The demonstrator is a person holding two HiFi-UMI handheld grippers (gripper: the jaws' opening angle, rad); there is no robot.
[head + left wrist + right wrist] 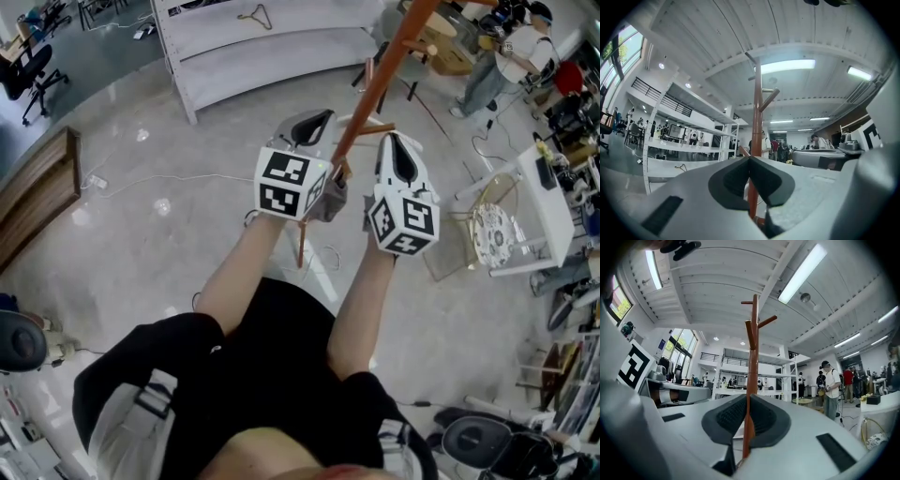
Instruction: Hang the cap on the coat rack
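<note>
The coat rack (375,89) is a tall orange-brown wooden pole with short pegs near its top, and it rises between my two grippers in the head view. My left gripper (314,120) is just left of the pole and my right gripper (398,141) just right of it. Both point up along it. In the left gripper view, my left gripper (750,158) has its dark pads pressed together with nothing between them, and the coat rack (757,108) stands beyond. My right gripper (749,397) is shut the same way before the coat rack (753,343). No cap shows in any view.
A white shelving unit (272,47) with a hanger (255,16) stands behind the rack. A person (511,61) stands at the far right. A white table (553,202) is to the right. A wooden bench (37,197) and an office chair (33,70) are to the left.
</note>
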